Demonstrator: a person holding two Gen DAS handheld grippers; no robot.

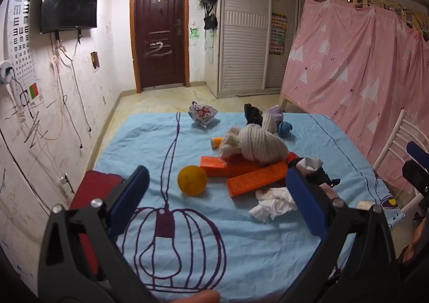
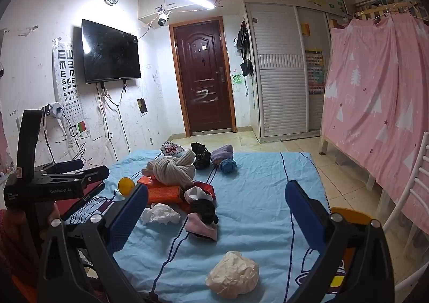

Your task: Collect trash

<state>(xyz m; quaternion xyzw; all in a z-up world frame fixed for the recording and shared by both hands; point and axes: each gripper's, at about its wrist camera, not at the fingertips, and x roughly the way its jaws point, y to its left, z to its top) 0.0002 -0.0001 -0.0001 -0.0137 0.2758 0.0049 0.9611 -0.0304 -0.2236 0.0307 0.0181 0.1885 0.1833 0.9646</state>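
Note:
A crumpled white tissue lies on the blue cloth, just in front of the clutter pile. Closer to me, a cream paper ball rests between the right gripper's blue fingers. My left gripper is open above the cloth, with nothing between its pads, and the tissue sits by its right finger. The right gripper is also open and holds nothing. Seen from the right wrist, the left gripper hovers at the cloth's left side.
The pile holds a knotted beige scarf, orange boxes, a yellow ball and pink and black socks. A red object lies left, a white chair stands right.

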